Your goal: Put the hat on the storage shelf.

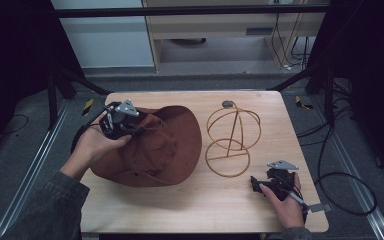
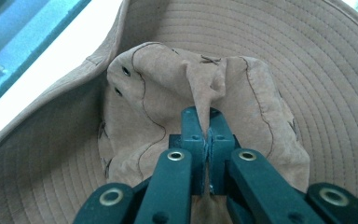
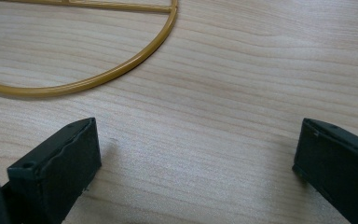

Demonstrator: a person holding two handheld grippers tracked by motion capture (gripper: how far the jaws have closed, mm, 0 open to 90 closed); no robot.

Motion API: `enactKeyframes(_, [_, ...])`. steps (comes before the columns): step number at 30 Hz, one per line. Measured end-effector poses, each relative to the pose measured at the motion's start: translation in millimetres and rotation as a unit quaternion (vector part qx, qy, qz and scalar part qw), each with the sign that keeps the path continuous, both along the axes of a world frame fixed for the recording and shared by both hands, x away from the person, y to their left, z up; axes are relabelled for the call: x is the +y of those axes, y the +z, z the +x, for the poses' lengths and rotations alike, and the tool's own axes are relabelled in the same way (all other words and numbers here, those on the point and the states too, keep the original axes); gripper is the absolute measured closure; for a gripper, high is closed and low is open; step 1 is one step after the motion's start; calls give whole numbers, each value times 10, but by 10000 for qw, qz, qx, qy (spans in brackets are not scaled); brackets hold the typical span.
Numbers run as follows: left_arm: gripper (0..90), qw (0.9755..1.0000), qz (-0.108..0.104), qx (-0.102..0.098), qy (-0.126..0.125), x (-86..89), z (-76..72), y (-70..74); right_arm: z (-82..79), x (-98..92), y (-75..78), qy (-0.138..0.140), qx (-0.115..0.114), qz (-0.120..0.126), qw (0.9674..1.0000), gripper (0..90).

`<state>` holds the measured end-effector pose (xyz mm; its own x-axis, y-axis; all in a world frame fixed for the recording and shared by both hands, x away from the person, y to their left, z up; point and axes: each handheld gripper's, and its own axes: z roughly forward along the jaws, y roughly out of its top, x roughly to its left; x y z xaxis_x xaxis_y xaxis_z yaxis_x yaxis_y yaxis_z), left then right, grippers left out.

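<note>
Left gripper (image 1: pixel 134 127): clamped on a pinched fold of cloth at the crown of the brown hat (image 1: pixel 152 147), jaws pressed together with the fold rising between them in the left gripper view (image 2: pixel 208 130); held by the person's left hand (image 1: pixel 94 145) over the left part of the table.
Brown hat: wide-brimmed, lying on the left half of the wooden table (image 1: pixel 205 205), brim spread around the crumpled crown; crown (image 2: pixel 168 102) drawn up into a ridge where pinched; two small eyelets (image 2: pixel 122 80) visible on its side.
Right gripper (image 1: pixel 260 185): jaws standing wide apart with nothing between them, only bare tabletop seen across the gap in the right gripper view (image 3: pixel 196 154); held by the right hand (image 1: pixel 287 205) at the near right corner of the table.
Wire hat stand (image 1: pixel 232 140): yellow, dome-shaped frame on a round base ring, upright on the right half of the table, just right of the hat brim and left of and beyond the right gripper; curved base ring (image 3: pixel 98 77) lying flat on the wood, apart from the open jaws.
Cable (image 1: pixel 347 185): black, looped on the grey floor right of the table.
</note>
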<state>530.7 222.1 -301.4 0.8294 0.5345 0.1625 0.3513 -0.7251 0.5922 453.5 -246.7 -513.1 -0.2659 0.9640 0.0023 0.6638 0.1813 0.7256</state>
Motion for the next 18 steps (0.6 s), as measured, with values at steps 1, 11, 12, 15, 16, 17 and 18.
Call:
enactKeyframes(1, [884, 10000, -8, -19, -3, 5, -10, 20, 0, 0, 0, -1, 1, 0, 10000, 6])
enactKeyframes(11, [884, 9994, -288, -197, -35, 84, -105, 224, 0, 0, 0, 2, 1, 2, 10000, 6])
enactKeyframes(12, [885, 9993, -275, -239, -28, 88, -112, 243, 0, 0, 0, 2, 1, 2, 10000, 5])
enactKeyframes(15, [885, 9991, -305, -299, -33, 101, -127, 305, 0, 0, 0, 1, 0, 2, 10000, 6])
enactKeyframes(16, [885, 9990, -304, -311, -36, 104, -132, 324, 0, 0, 0, 3, 1, -1, 10000, 6])
enactKeyframes(17, [885, 9990, -302, -332, -37, 104, -140, 344, 0, 0, 0, 2, 1, 1, 10000, 6])
enactKeyframes(18, [885, 9989, -298, -359, -46, 102, -151, 362, 0, 0, 0, 2, 1, 1, 10000, 5])
